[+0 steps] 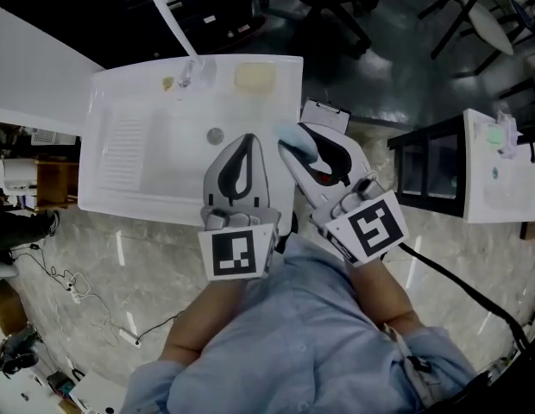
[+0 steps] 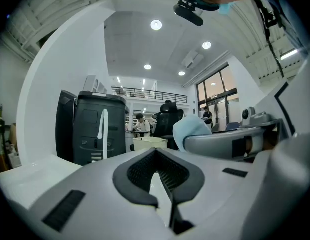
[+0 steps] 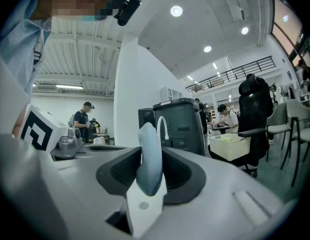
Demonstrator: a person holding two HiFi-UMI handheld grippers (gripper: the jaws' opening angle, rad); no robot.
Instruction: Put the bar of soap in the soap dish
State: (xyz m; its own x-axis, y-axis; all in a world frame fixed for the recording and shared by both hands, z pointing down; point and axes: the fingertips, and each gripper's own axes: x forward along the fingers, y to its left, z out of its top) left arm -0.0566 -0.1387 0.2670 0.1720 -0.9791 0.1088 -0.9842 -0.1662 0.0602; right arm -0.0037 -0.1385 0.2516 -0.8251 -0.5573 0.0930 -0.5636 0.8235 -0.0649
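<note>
Right gripper (image 1: 295,145), pinching the pale blue bar of soap (image 3: 150,154) upright between its pads, should probably carry it level over the sink (image 1: 121,145) to the beige soap dish (image 1: 254,78) at the back corner, whose place only the head view makes clear, while the left gripper (image 2: 156,156) rides alongside, pressed together and empty.

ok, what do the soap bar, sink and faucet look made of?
Bar of soap: pale blue, matte, rounded edges; looks like plain solid soap.
Sink: white, smooth, faint sheen; plastic or ceramic, cannot tell.
Faucet: white, glossy; probably plastic or coated metal.
</note>
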